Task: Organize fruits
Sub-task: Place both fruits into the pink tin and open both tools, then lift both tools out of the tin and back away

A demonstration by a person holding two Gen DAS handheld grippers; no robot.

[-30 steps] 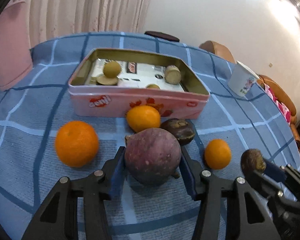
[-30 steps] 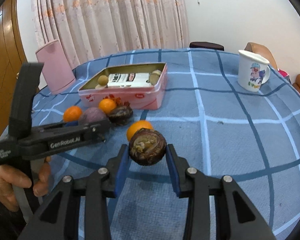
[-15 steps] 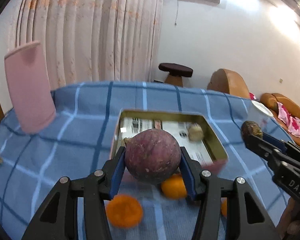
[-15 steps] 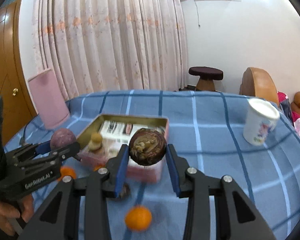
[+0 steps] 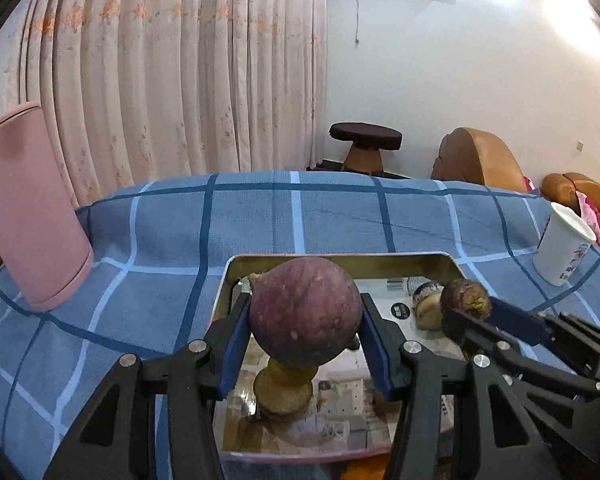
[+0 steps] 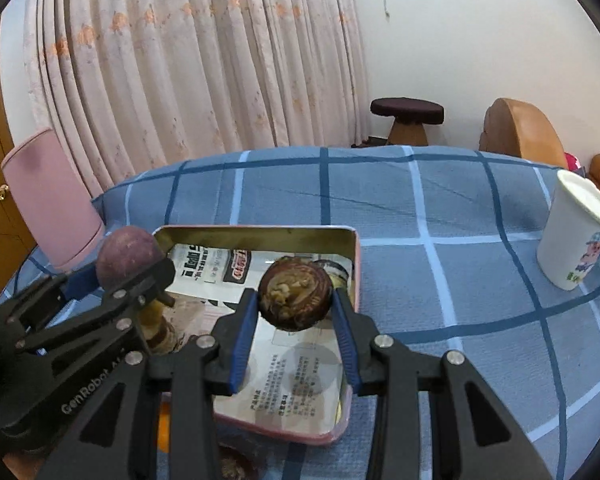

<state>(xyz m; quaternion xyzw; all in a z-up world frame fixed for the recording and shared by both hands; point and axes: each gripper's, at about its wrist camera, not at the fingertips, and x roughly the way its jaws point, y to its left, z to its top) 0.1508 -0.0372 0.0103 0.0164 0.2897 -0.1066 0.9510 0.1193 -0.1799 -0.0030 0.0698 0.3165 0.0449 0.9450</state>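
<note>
The left gripper (image 5: 305, 334) is clamped on a round purple fruit (image 5: 305, 312), carried at the centre of its view above the open pink tin (image 5: 340, 258) on the blue checked tablecloth (image 5: 300, 216). The right gripper (image 6: 296, 320) grips a smaller dark brown fruit (image 6: 295, 296) over the tin's right half. Inside the tin lie a yellowish fruit (image 5: 288, 376) on a cut slice, low in the frame, and another cut piece (image 5: 426, 304) toward the right. A white printed cup (image 6: 576, 236) stands at right, well apart from the tin.
</note>
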